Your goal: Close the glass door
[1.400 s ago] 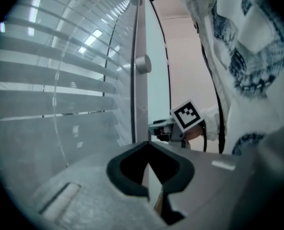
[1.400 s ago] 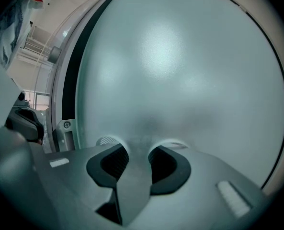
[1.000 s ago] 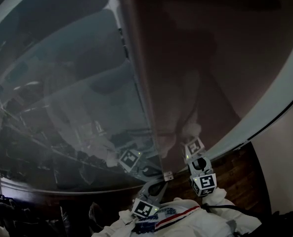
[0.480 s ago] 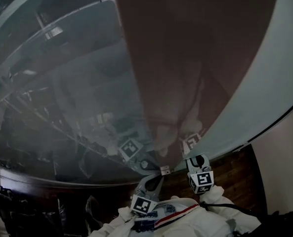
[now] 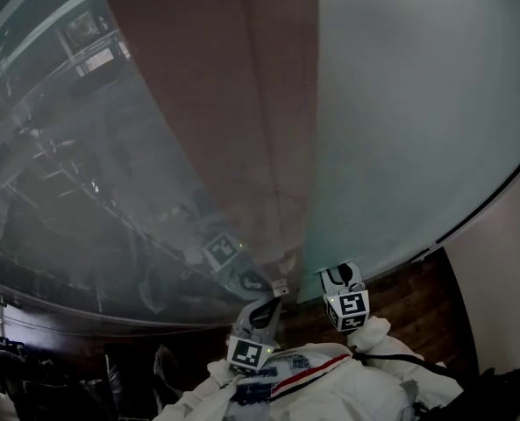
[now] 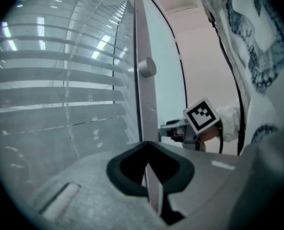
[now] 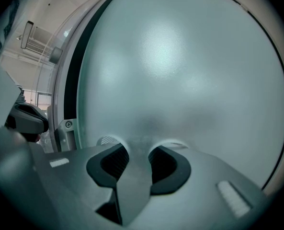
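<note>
Glass is the load here. Where is the glass door (image 6: 141,104) standing, and how is it likely handling? (Trainee)

It is standing edge-on directly ahead of the left gripper (image 6: 149,174), whose jaws are clamping its free edge below the round knob (image 6: 146,67). Judging by the pane, it is probably swinging heavy and stiff, slick on its faces and brittle at its corners. The edge strip or the knob is offering the safest hold. (Instructor)

What is the right gripper (image 7: 133,162) doing? (Trainee)

Its jaws are standing apart with nothing between them, and its tips are sitting close up to the frosted panel (image 7: 180,71) beside the door. (Instructor)

And the surroundings? (Trainee)

Dark wood flooring (image 5: 417,301) is running under the panels and a pale wall (image 5: 505,270) is rising at the right. Horizontal slats (image 6: 46,75) are showing through the clear pane. A small metal bracket (image 5: 280,286) is sitting at the foot of the door's edge. (Instructor)
</note>
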A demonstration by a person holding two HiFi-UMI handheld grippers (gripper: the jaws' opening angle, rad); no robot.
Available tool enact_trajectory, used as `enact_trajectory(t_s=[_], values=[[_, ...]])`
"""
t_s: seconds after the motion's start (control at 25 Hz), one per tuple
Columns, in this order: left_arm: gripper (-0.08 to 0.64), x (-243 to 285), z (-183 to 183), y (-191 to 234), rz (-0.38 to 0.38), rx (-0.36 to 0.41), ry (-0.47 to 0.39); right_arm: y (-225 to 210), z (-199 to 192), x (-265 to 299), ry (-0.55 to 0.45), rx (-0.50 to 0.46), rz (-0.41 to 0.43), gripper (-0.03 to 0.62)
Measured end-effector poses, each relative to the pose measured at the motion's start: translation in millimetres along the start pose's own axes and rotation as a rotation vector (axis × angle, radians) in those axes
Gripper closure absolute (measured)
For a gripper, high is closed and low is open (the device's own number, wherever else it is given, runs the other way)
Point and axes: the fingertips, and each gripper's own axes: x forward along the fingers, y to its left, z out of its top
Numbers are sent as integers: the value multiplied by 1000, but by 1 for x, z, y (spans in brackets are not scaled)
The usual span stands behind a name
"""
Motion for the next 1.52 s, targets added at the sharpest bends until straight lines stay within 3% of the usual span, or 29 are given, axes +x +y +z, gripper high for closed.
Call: enact_trajectory(t_s=[0.44, 1.0, 1.52], values=[[557, 3, -3, 2, 28, -7, 5, -1, -1, 2, -5, -1, 3, 471], [557, -3, -23, 8, 124, -51, -19, 12, -12, -1, -17, -2, 26, 471], [557, -5, -29, 11, 196, -92, 22, 12, -16, 0, -30, -6, 15, 471]])
